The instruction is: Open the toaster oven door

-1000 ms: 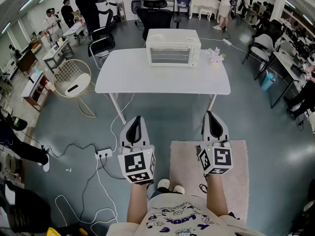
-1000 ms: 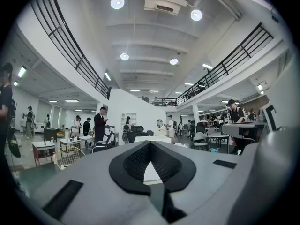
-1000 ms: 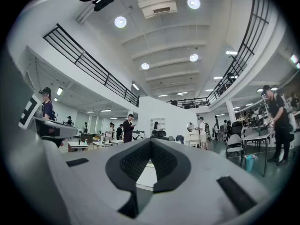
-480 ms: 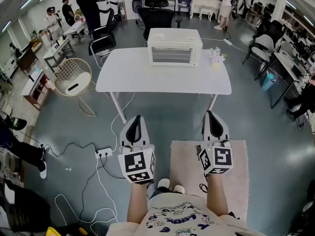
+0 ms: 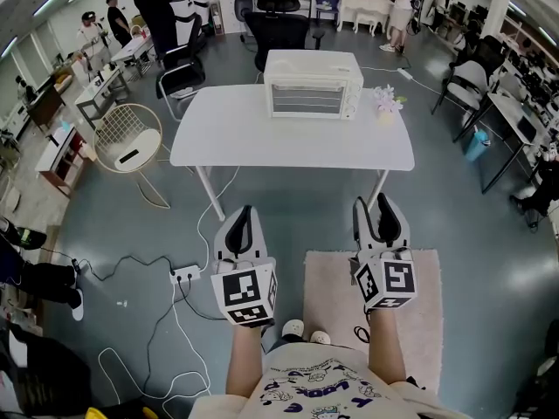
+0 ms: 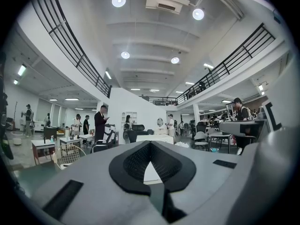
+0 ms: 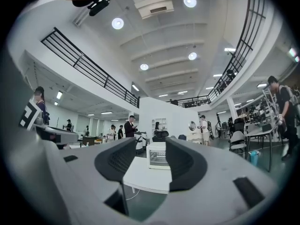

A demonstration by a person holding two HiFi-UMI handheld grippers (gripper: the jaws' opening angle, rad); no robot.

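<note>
A white toaster oven (image 5: 313, 84) stands with its door closed at the far edge of a white table (image 5: 262, 147). Both grippers hover over the floor well short of the table's near edge, pointing level at it. My left gripper (image 5: 242, 212) is shut, with its tips meeting and nothing in them (image 6: 150, 144). My right gripper (image 5: 374, 206) is open; its jaws have just been opening and nothing is between them. In the right gripper view, the toaster oven (image 7: 157, 156) shows far off, through the gap of the right gripper (image 7: 151, 143).
A small vase of flowers (image 5: 384, 103) stands right of the oven. A beige rug (image 5: 332, 304) lies underfoot, with a power strip (image 5: 185, 273) and cables to the left. A wire chair (image 5: 127, 138), office chairs (image 5: 279, 24), desks and people surround the table.
The right gripper's jaws have parted from shut to open. Both grippers have crept slightly toward the table. The left gripper stays shut.
</note>
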